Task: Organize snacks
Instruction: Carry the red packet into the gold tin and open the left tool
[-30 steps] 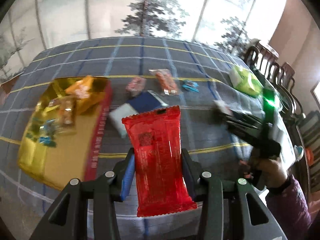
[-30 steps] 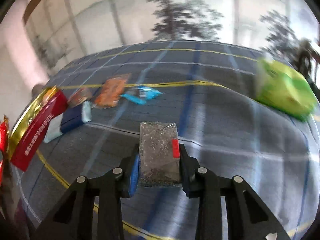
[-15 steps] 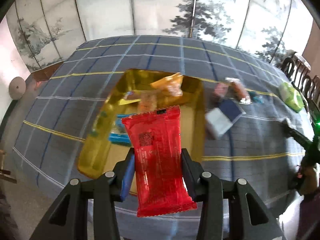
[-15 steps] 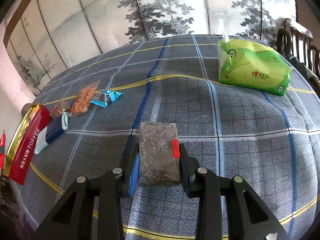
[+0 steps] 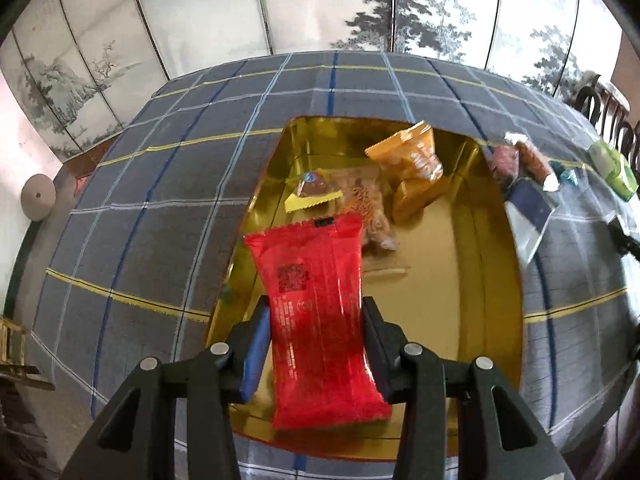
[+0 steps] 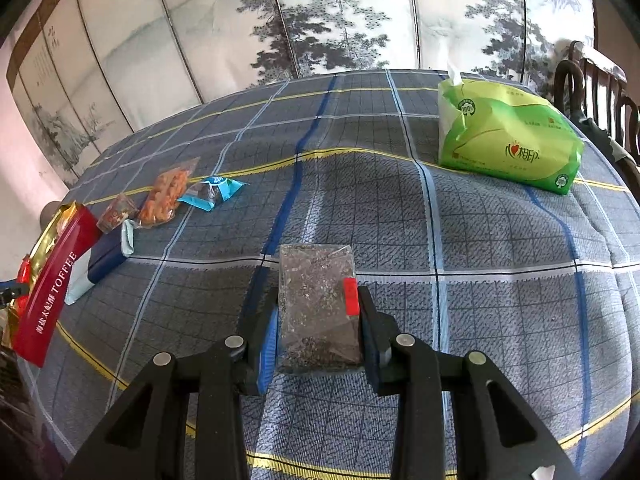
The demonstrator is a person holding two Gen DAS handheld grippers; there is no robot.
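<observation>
You are in the step of carrying snacks to the gold tin, and the next move, as I judge it, is to lower the left gripper a little and open it, so the packet falls inside the walls and not on the rim.

In the left wrist view, your left gripper is closed on the red packet; both pads press its long sides and the packet stands out forward, toward 12 o'clock. The gold tin lies directly under and beyond it, and it fills the middle of the view. Inside, at 12 to 1 o'clock from the packet, there are already a yellow-edged candy, a clear packet with red print and an orange packet. The near part of the tin floor looks free (a good place to drop).

In the right wrist view, your right gripper is closed on a dark crumbly packet with a small red label, held above the checked tablecloth. The tin, with its red TOFFEE side, is far at 9 o'clock. Several loose snacks lie near it at 10 o'clock: an orange snack bag and a blue wrapper. A green tissue pack sits at 1 o'clock, well apart.
</observation>
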